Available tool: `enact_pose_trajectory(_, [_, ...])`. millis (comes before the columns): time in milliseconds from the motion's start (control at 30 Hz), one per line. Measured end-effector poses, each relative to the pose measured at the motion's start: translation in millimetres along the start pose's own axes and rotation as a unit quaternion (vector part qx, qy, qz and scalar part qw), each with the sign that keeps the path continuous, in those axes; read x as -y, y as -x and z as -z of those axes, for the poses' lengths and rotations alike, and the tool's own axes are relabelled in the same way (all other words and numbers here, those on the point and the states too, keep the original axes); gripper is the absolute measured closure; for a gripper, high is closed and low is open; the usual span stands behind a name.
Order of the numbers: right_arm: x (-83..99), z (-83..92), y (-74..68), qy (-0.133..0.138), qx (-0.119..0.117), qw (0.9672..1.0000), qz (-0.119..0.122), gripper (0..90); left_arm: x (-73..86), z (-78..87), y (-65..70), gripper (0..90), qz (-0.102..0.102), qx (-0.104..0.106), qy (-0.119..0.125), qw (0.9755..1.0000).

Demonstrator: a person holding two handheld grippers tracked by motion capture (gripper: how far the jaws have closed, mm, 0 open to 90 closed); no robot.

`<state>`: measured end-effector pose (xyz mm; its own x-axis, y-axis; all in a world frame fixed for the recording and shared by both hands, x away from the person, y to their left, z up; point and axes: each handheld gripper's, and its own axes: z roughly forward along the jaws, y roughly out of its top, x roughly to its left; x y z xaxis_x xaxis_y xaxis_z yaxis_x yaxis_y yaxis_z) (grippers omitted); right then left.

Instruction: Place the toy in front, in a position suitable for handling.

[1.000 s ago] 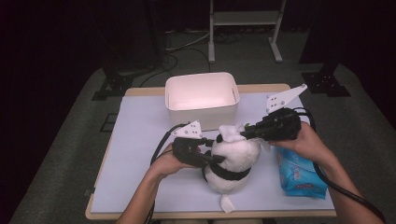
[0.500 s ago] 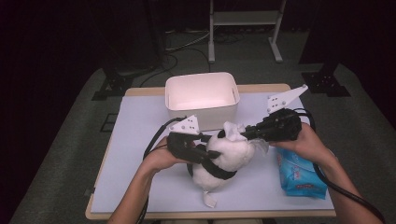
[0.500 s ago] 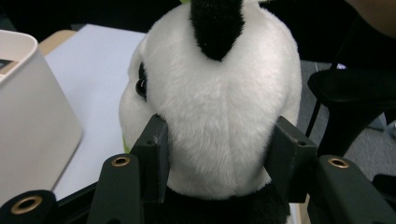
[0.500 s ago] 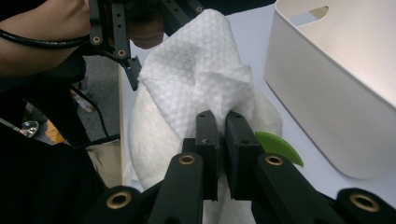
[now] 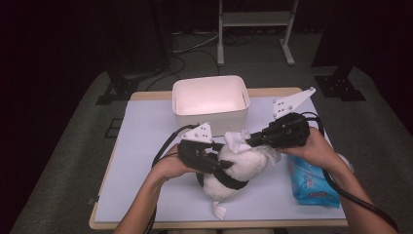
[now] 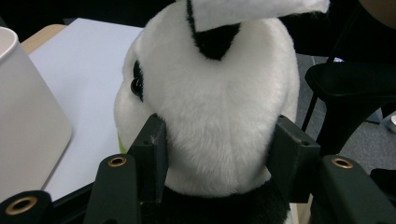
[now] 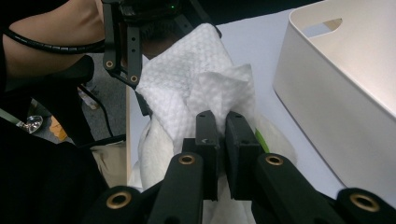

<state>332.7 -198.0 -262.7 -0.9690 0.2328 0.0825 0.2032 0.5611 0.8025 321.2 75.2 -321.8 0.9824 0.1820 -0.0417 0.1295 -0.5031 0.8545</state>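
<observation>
Between the left gripper's (image 6: 215, 154) jaws the plush panda (image 5: 238, 168) sits clamped at the neck, while the right gripper (image 7: 222, 122), pinching a white wipe (image 7: 196, 79), rubs its head, cleaning seemingly midway.

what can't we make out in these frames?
- Panda face: left gripper view shows its back and one eye; high view has the wipe and right claw over it.
- Blue pack print: too small, part under the hand.
- Bin floor: glare washes it out.
- Right claw's grip point on the wipe: hidden between shut pads.
</observation>
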Motion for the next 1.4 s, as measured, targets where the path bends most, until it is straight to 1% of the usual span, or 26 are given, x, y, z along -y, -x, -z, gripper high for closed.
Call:
enact_pose_trajectory(200, [8.3, 5.9, 2.7, -0.002, 0.003, 1.0, -0.008, 83.8, -0.1, -4.1, 0.5, 44.9, 0.002, 0.006, 0.007, 1.0])
enact_pose_trajectory(367, [11.9, 10.1, 1.5, -0.018, 0.016, 0.9997, -0.005, 83.8, -0.7, -5.7, 1.3, 44.9, 0.0, 0.007, 0.007, 1.0])
enact_pose_trajectory(467, [10.9, 10.4, -0.9, -0.017, 0.019, 0.9997, -0.001, 83.7, -1.9, -6.3, 1.0, 45.0, 0.0, 0.007, 0.005, 1.0])
enact_pose_trajectory(533, [8.3, 9.5, -2.7, -0.011, 0.014, 0.9998, 0.003, 83.6, -3.2, -6.6, 1.3, 45.0, -0.002, 0.006, 0.003, 1.0])
enact_pose_trajectory(600, [4.8, 7.3, -4.5, -0.014, 0.018, 0.9997, 0.007, 83.4, -3.1, -5.7, 0.5, 45.0, 0.0, 0.006, 0.003, 1.0])
enact_pose_trajectory(667, [2.5, 5.8, -4.3, -0.009, 0.014, 0.9998, 0.007, 83.4, -2.1, -4.2, -0.4, 45.0, -0.001, 0.006, 0.001, 1.0])
enact_pose_trajectory(700, [2.0, 4.5, -4.0, -0.009, 0.013, 0.9998, 0.011, 83.5, -1.4, -3.8, -0.5, 44.9, 0.0, 0.006, 0.002, 1.0])
enact_pose_trajectory(800, [2.8, 2.9, -3.2, -0.013, 0.008, 0.9999, 0.006, 83.6, 0.5, -3.6, -0.1, 43.8, 0.003, 0.007, 0.006, 1.0])
enact_pose_trajectory(900, [6.4, 2.1, -1.0, -0.02, 0.011, 0.9997, 0.003, 83.6, 2.2, -6.0, 0.0, 39.3, 0.008, 0.008, 0.008, 0.9999])
enact_pose_trajectory(1067, [11.9, 2.6, 0.7, -0.02, 0.013, 0.9997, -0.005, 83.7, 5.5, -6.8, -0.8, 35.1, 0.015, 0.009, 0.011, 0.9998])
enact_pose_trajectory(1133, [14.4, 2.6, 2.5, -0.022, 0.016, 0.9996, -0.007, 83.7, 7.2, -7.3, -1.3, 33.5, 0.019, 0.009, 0.004, 0.9998])
enact_pose_trajectory(1200, [17.1, 3.8, 4.3, -0.02, 0.015, 0.9996, -0.013, 83.7, 10.4, -8.9, -1.6, 32.6, 0.023, 0.01, -0.002, 0.9997])
enact_pose_trajectory(1300, [20.4, 4.5, 5.7, -0.015, 0.011, 0.9996, -0.021, 83.7, 15.0, -11.0, -1.7, 31.8, 0.026, 0.012, -0.004, 0.9996])
enact_pose_trajectory(1400, [21.2, 4.8, 5.2, -0.016, 0.01, 0.9996, -0.022, 83.7, 19.0, -12.0, -1.2, 31.2, 0.029, 0.011, -0.007, 0.9995])
